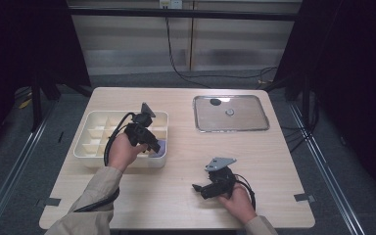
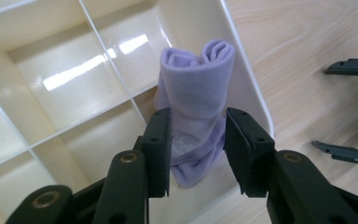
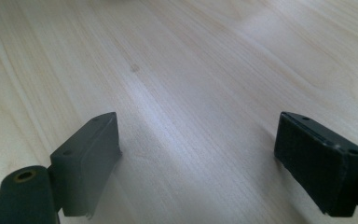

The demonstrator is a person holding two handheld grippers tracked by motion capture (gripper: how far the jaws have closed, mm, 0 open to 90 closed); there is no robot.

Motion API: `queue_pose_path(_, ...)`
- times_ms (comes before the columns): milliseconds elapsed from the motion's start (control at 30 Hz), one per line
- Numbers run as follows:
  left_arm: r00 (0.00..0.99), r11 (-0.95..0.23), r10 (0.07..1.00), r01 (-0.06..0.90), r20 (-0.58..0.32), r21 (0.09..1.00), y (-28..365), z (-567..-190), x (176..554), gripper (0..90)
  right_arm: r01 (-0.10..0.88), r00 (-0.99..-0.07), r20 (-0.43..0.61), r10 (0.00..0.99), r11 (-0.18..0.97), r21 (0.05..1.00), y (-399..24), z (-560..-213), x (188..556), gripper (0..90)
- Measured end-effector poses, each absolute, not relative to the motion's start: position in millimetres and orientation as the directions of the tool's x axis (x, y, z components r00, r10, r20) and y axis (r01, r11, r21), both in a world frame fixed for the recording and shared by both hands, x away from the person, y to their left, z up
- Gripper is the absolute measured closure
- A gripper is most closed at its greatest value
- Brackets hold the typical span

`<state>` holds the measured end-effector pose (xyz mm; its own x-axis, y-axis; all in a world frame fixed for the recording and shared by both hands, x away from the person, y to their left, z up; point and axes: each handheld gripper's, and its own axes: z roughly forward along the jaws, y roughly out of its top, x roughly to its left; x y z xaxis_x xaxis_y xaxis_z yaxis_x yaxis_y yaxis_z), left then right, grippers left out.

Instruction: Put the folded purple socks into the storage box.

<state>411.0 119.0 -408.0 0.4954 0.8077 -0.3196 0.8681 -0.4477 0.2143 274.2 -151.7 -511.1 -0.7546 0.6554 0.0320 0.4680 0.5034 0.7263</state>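
Note:
A rolled purple cloth (image 2: 196, 88) stands upright in the near right corner compartment of a cream divided box (image 2: 247, 70). My left gripper (image 2: 198, 126) has its two pads pressed against the sides of the roll, low down. From above, the left gripper (image 1: 152, 146) points down into the box (image 1: 85, 142), and a bit of the purple cloth (image 1: 160, 147) shows beside it. My right gripper (image 1: 199, 191) rests low over the bare wood near the table's front edge. Its jaws stand wide apart with nothing between them (image 3: 198, 140).
A shiny metal tray (image 1: 231, 129) lies at the back right of the table with a small black piece (image 1: 216, 102) and a small round piece (image 1: 229, 112) on it. The box's other compartments look empty. Dark floor and frame rails surround the table.

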Motion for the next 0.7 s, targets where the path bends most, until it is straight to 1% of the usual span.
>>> queue_pose_path(700, 0.513, -0.466, 0.800, 0.858, -0.312, 0.215, 116.6, -385.8, 416.4, 73.2, 0.470, -0.754, 0.034, 0.656, 0.503, 0.725, -151.7, -510.9, 274.1, 13.5)
